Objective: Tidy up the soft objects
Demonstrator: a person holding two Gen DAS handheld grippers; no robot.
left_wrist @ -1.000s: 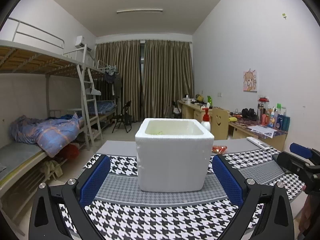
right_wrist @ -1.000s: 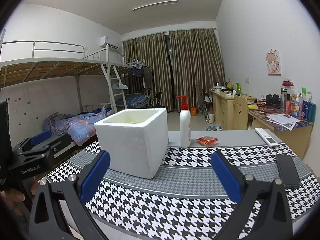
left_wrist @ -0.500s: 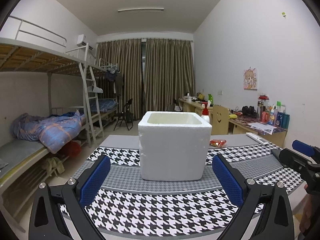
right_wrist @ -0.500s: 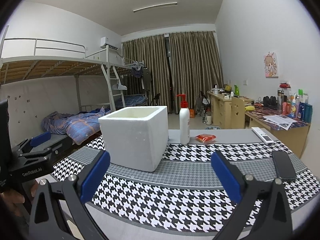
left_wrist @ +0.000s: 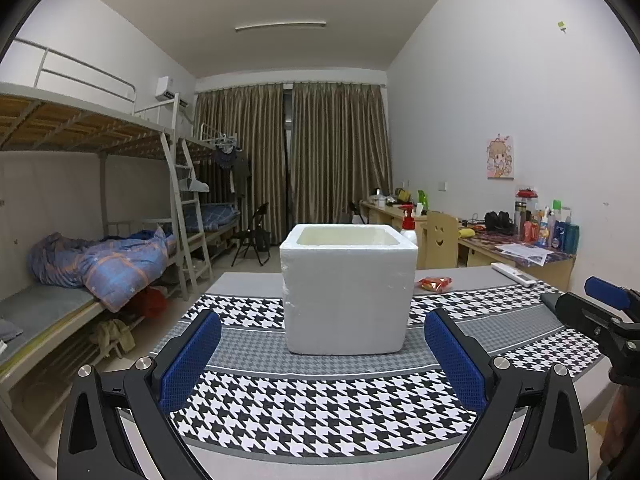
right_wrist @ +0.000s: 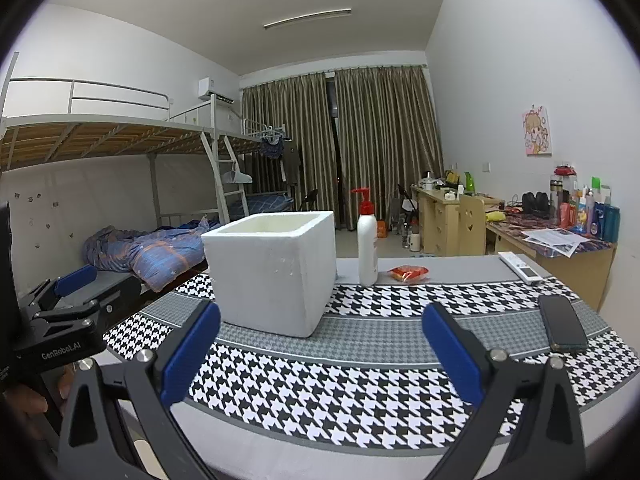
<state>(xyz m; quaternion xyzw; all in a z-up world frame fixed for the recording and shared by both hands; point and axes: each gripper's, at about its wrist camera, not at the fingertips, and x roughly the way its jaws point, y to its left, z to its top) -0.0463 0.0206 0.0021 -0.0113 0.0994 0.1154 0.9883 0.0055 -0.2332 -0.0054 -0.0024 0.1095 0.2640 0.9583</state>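
Dorm table (left_wrist: pixel 340 412) mid-frame: foam box (left_wrist: pixel 347 288) centre, our left gripper (left_wrist: pixel 322 354) and right gripper (right_wrist: pixel 320 346) both wide open, empty. We judge we're between picks; next, the red packet (right_wrist: pixel 409 273) right of centre looks the only soft item left out.

Bottle (right_wrist: pixel 367 240) right of foam box (right_wrist: pixel 276 268)

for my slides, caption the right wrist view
Open right gripper faces a white foam box on a houndstooth table.

pump bottle (right_wrist: pixel 367 240) upright | phone (right_wrist: pixel 562 324) flat on cloth | remote (right_wrist: pixel 520 267) | red packet (right_wrist: pixel 409 273)
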